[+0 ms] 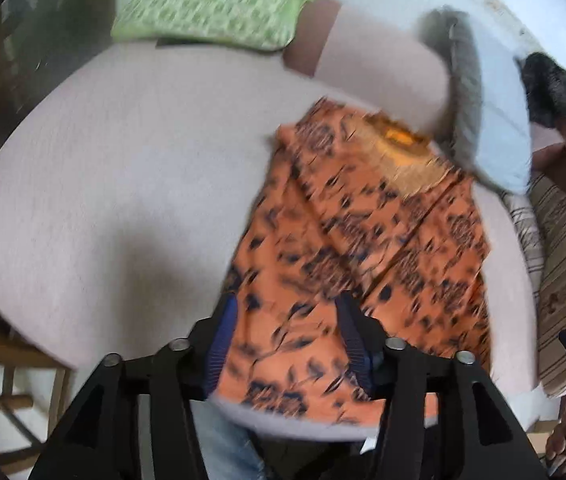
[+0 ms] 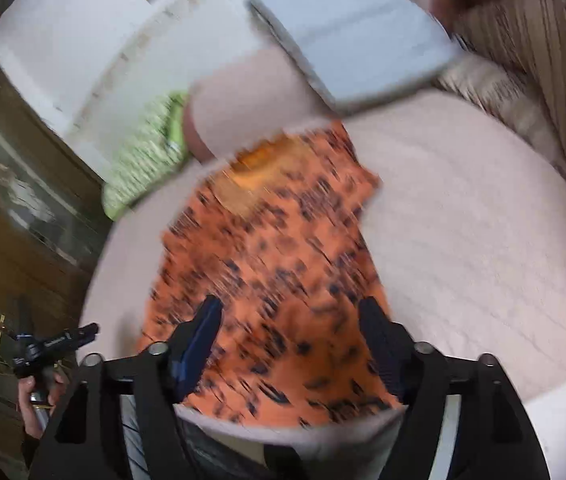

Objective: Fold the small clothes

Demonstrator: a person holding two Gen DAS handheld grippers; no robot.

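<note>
Left wrist view: an orange garment with a dark blue-black print [image 1: 363, 240] is seen lying on a pale pink quilted bed cover [image 1: 123, 184], close to the near edge; a yellow-tan collar patch is shown at its far end.
Left gripper [image 1: 289, 340]: its black fingers with blue ribbed pads are held wide apart above the garment, and nothing is gripped (no cloth is pinched between the pads).
Right wrist view: the same garment [image 2: 275, 264] is shown blurred, spread flat on the bed cover [image 2: 463, 220].
Right gripper [image 2: 291, 332]: its jaws are likewise held wide, over the near part of the garment, with nothing clasped.
Surroundings: a green patterned pillow [image 1: 211, 8] is laid at the far side of the bed, and a pale blue folded cloth [image 1: 499, 128] beside the garment's collar end.
Person: a hand [image 2: 39, 392] holding the other gripper's handle is seen at the lower left of the right wrist view.
</note>
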